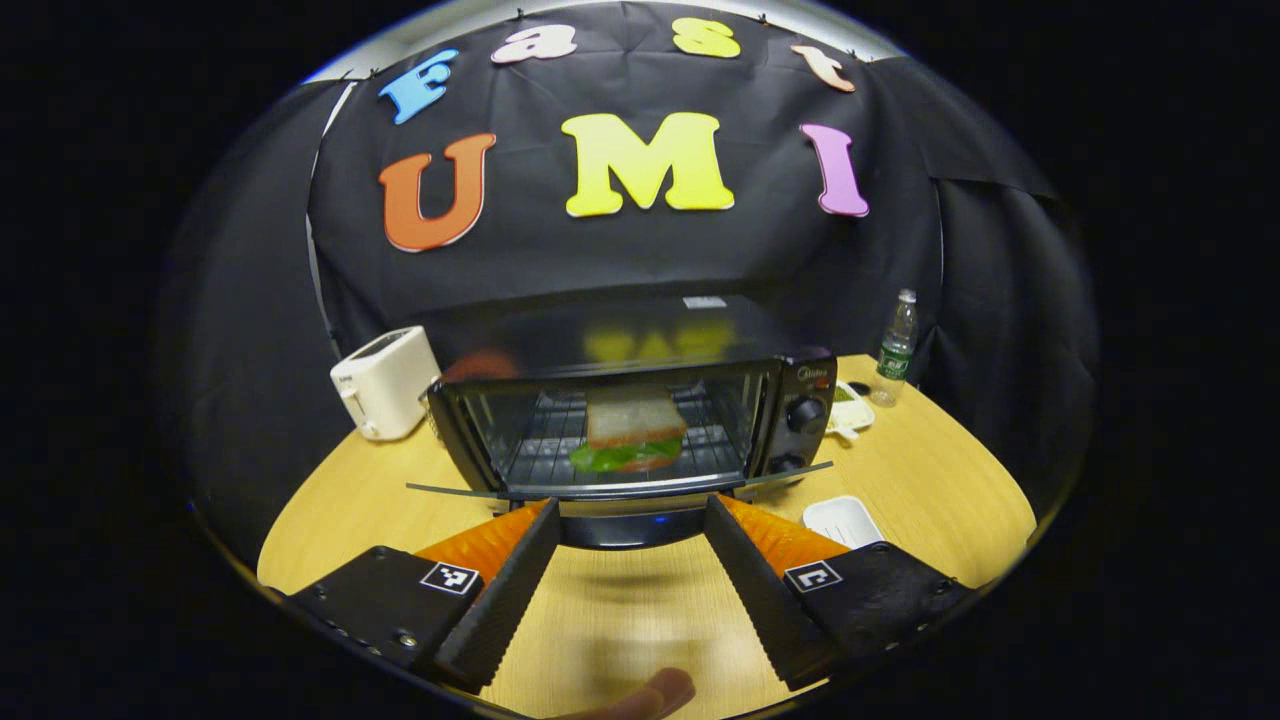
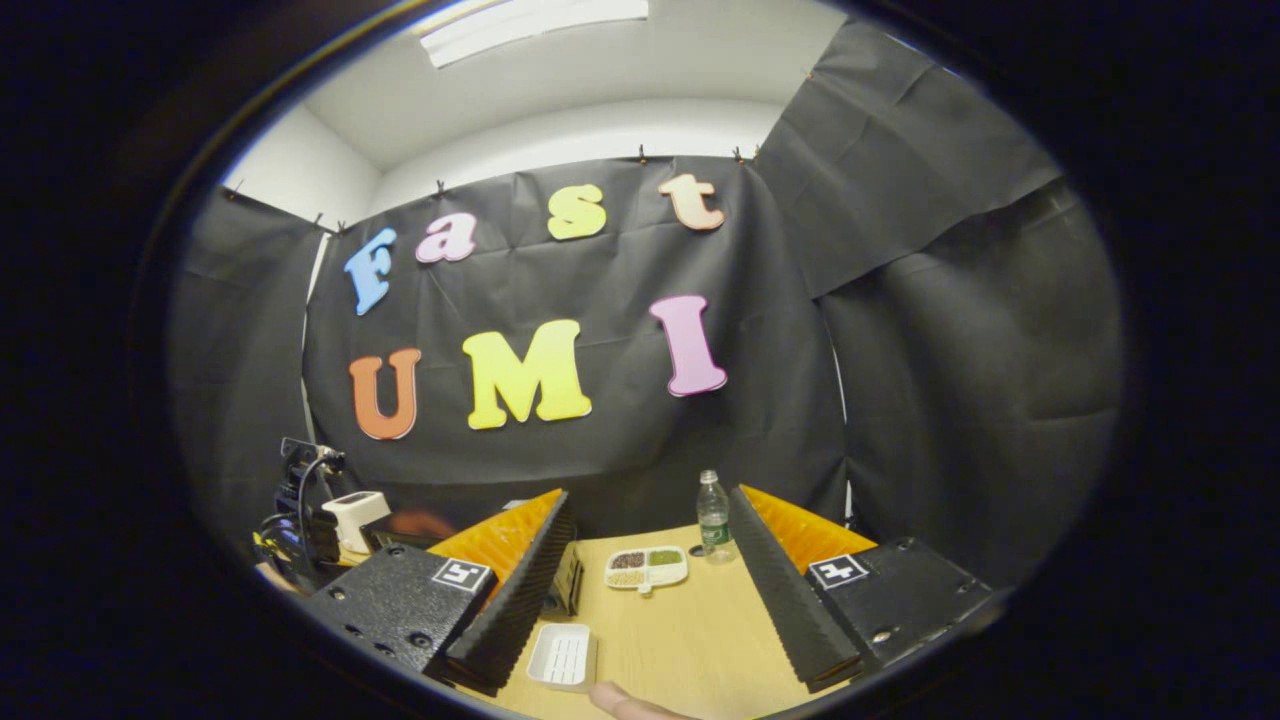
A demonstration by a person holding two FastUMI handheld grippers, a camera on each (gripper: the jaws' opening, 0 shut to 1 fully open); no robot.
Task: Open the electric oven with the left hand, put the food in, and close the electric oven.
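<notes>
The black electric oven (image 1: 800, 385) stands mid-table with its glass door (image 1: 450, 490) swung down flat, seen edge-on. A sandwich (image 1: 632, 428) with white bread, green leaf and red filling lies on the rack inside. My left gripper (image 1: 632, 510) is open just in front of the door, its fingers on either side of the dark door handle (image 1: 625, 528), not pressing on it. Well to the right of the oven and raised off the table, my right gripper (image 2: 650, 500) is open and holds nothing. A corner of the oven (image 2: 566, 580) peeks past its left finger.
A white toaster (image 1: 385, 380) stands left of the oven. A water bottle (image 1: 897, 345) and a divided dish (image 2: 646, 567) with bits of food sit at the back right. A white empty tray (image 1: 842, 520) lies right of the door. A person's fingertip (image 1: 650, 692) shows at the bottom.
</notes>
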